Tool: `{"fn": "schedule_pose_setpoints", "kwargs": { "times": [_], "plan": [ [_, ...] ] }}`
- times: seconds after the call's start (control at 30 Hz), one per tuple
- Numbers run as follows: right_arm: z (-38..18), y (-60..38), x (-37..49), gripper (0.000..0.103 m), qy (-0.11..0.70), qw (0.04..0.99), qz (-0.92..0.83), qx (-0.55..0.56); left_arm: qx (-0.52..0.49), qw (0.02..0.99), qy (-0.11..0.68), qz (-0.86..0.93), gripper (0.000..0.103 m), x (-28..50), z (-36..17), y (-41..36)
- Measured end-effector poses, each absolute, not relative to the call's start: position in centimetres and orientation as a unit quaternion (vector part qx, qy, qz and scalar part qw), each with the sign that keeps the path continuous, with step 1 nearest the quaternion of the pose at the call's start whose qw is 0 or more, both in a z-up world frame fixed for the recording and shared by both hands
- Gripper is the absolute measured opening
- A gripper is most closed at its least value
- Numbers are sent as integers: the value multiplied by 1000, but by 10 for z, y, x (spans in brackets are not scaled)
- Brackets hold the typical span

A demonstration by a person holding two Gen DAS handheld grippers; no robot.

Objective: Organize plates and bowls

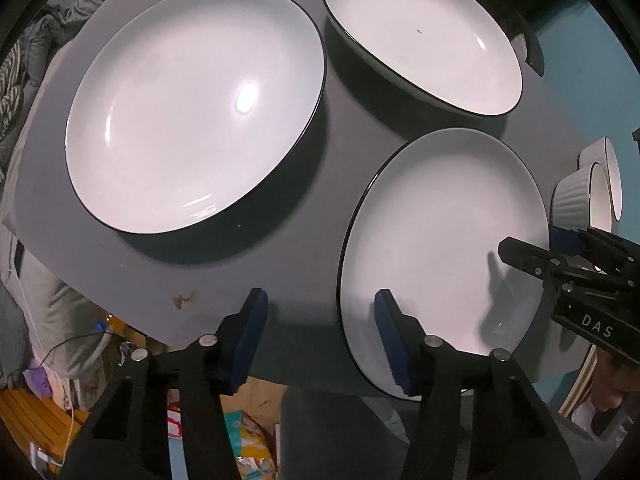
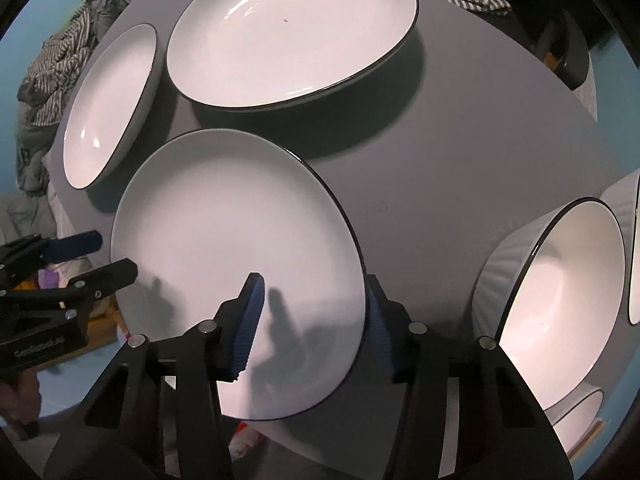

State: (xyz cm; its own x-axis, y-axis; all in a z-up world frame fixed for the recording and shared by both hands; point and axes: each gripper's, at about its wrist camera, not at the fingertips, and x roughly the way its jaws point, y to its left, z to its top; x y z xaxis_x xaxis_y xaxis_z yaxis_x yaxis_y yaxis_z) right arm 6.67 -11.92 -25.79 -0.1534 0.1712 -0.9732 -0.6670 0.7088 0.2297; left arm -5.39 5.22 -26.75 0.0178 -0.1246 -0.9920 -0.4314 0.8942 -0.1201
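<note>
A flat white plate with a dark rim [image 1: 444, 248] [image 2: 236, 256] sits at the near edge of the grey table. My left gripper [image 1: 320, 336] is open, with one finger over the plate's left edge and the other over bare table. My right gripper [image 2: 316, 320] is open and straddles the plate's right edge, one finger above it and one below; it also shows in the left wrist view [image 1: 560, 248]. A large white plate [image 1: 192, 108] [image 2: 108, 104] and another [image 1: 424, 36] [image 2: 292, 28] lie farther back.
White ribbed bowls [image 2: 560, 292] [image 1: 588, 192] stand at the right side of the table [image 2: 460, 168]. Striped and grey cloth [image 2: 56, 64] is piled beyond the far left edge. Clutter lies on the floor below the near table edge [image 1: 240, 436].
</note>
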Motion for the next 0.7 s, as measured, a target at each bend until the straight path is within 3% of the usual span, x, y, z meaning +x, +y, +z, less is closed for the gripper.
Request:
{"fn": "schedule_pose_setpoints", "kwargs": {
  "times": [0.23, 0.57, 0.7],
  "plan": [
    [-272, -115, 71, 31, 696, 606, 333, -191, -216, 674, 699, 103, 36, -49, -279, 64],
    [-272, -119, 77, 29, 699, 601, 339, -188, -242, 672, 695, 83, 16, -48, -285, 72],
    [-271, -120, 79, 29, 710, 595, 333, -176, -228, 676, 697, 70, 12, -45, -286, 71]
  ]
}}
